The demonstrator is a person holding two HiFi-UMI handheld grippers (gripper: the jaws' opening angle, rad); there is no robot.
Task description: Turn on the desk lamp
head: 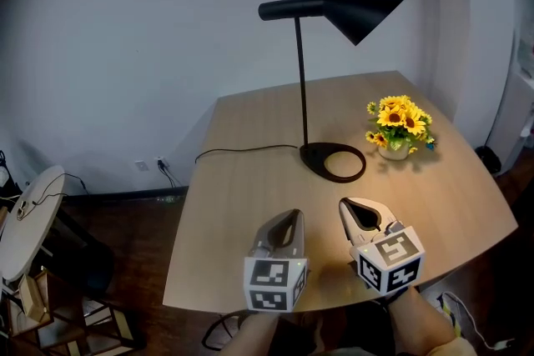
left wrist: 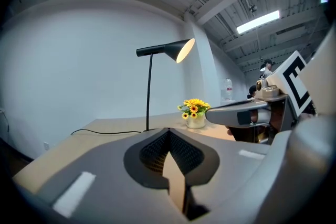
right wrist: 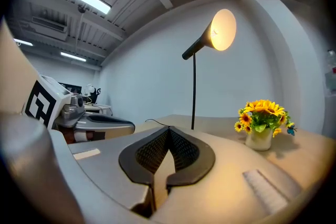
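The desk lamp stands upright toward the far middle of the bench, its thin black pole rising from a ring-shaped base to a black cone shade that points off to the right. In the right gripper view the inside of the shade glows a bright warm white, so the lamp is lit; the left gripper view shows the same glow in the shade's mouth. A black cord runs from the base leftward across the wood to the bench's edge. Just right of the base, apart from it, sits a small pale pot of yellow sunflowers. Nearer the person, well short of the lamp, the left gripper and the right gripper hover side by side over the bench's near edge, both aimed toward the lamp. Each has its jaws brought together at the tips, with nothing held between them.
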